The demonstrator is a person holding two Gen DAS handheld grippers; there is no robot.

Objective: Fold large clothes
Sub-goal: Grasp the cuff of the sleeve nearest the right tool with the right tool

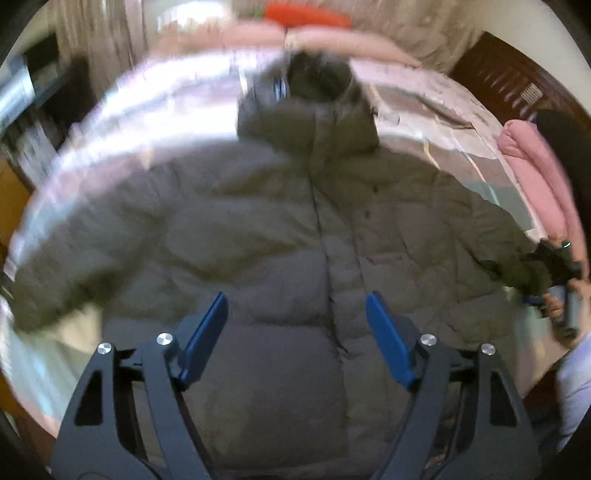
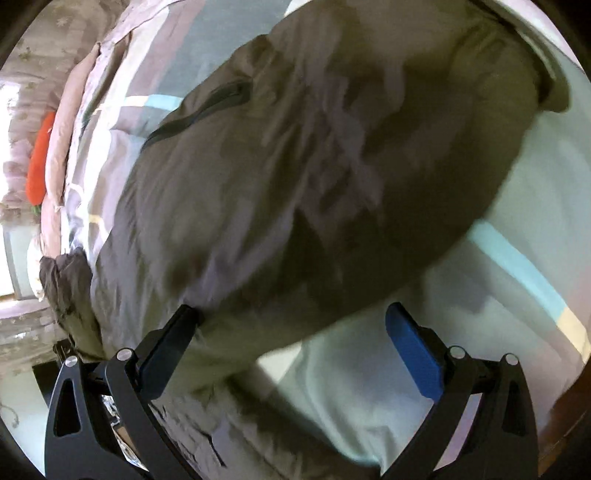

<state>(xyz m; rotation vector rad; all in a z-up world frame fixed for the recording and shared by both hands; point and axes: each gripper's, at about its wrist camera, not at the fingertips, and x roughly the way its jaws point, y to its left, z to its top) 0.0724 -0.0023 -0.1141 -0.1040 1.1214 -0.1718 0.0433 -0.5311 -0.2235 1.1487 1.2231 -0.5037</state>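
Both sets of jaws stand released, the left gripper (image 1: 295, 314) above the hem and the right gripper (image 2: 295, 332) beside a sleeve of the olive puffer jacket (image 1: 295, 221), spread front-up on the bed (image 1: 424, 107); it looks bulky, soft and slippery, best pinched at cuffs or hem.

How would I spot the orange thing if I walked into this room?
Find the bed where the olive puffer jacket lies spread out. At its far end, past the jacket's hood, runs a row of pink pillows. The orange plush lies behind them, the only bright orange item there.
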